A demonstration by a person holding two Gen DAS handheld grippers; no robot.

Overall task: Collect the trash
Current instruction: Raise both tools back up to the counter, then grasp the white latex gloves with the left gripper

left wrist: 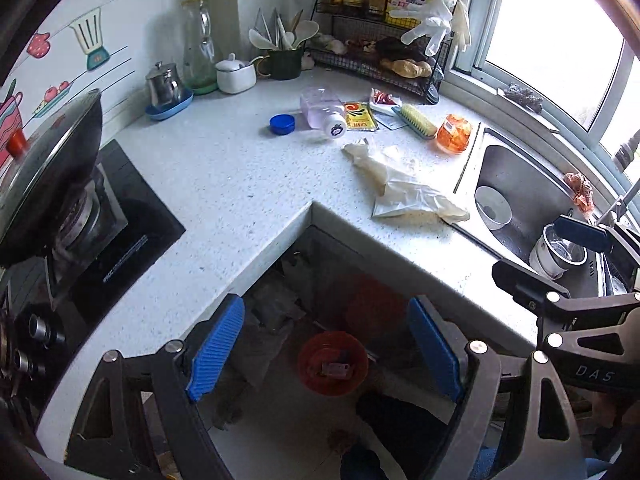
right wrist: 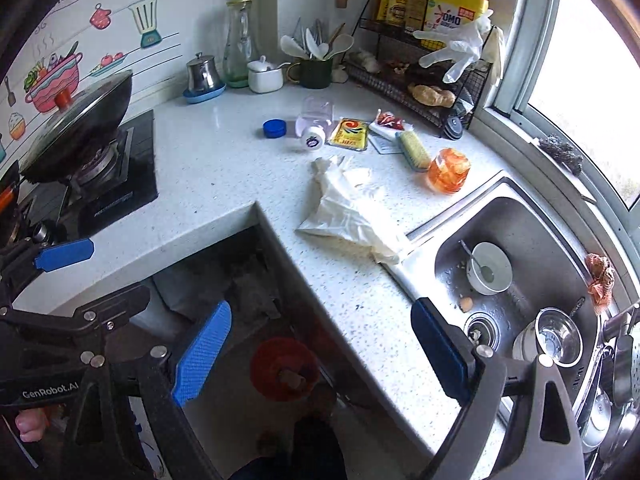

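Both views look down on a white L-shaped counter (left wrist: 224,184) strewn with litter. A crumpled white glove and bag (left wrist: 404,188) (right wrist: 352,208) lie near the sink. Behind them are a tipped clear bottle (left wrist: 322,110) (right wrist: 314,122), its blue cap (left wrist: 282,123) (right wrist: 274,128), a yellow sachet (left wrist: 360,117) (right wrist: 349,134), a red-white wrapper (left wrist: 384,100) (right wrist: 388,120) and an orange plastic cup (left wrist: 454,134) (right wrist: 448,170). A red bin (left wrist: 332,362) (right wrist: 285,368) stands on the floor in the counter's inner corner. My left gripper (left wrist: 326,348) (right wrist: 88,280) and right gripper (right wrist: 320,354) (left wrist: 556,256) hang open and empty, high above the bin.
A lidded wok (left wrist: 52,168) sits on the stove at the left. The steel sink (right wrist: 532,232) at the right holds a bowl (right wrist: 490,268) and metal cups. A scrub brush (right wrist: 414,150), a wire rack (left wrist: 380,56) with bottles and gloves, jars and utensils line the back wall.
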